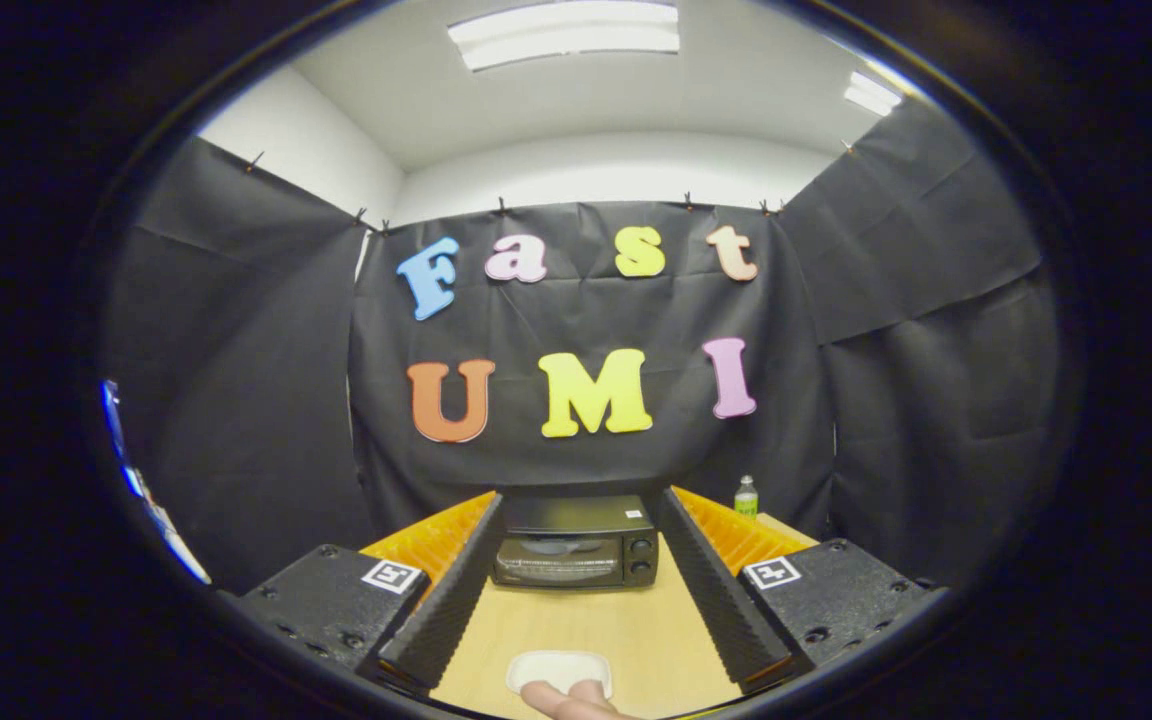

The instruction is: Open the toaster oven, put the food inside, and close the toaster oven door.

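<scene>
Tongs agape, apparently empty, toaster oven beyond.

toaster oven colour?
Black toaster oven, door closed; gripper view. Open tool is empty.

light: bright ceiling panels | focus: sharp centre | edges: fisheye bending, dim rim

The toaster oven stands on the desk, beyond the spread fingers of the claw. Nearer than the oven, between the fingers, lies a small dish with food at its near rim. Behind and right of the oven stands a bottle.
</scene>
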A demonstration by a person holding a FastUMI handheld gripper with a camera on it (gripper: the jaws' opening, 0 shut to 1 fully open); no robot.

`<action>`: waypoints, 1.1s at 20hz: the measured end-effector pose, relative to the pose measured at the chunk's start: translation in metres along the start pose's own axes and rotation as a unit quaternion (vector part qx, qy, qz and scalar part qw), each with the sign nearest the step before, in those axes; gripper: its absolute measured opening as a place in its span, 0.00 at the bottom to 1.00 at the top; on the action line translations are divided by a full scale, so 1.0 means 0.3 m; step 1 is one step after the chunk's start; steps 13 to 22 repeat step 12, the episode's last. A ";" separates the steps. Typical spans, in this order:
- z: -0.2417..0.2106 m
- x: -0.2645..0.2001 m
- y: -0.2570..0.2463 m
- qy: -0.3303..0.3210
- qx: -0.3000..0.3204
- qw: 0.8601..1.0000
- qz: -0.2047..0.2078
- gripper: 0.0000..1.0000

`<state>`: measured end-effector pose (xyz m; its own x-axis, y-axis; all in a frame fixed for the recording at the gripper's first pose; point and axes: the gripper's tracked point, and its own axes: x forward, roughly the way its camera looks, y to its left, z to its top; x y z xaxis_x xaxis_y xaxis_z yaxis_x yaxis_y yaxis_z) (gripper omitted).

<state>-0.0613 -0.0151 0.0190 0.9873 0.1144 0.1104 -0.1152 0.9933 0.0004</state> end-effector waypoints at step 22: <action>-0.034 0.029 -0.048 0.013 0.007 0.999 -0.029 1.00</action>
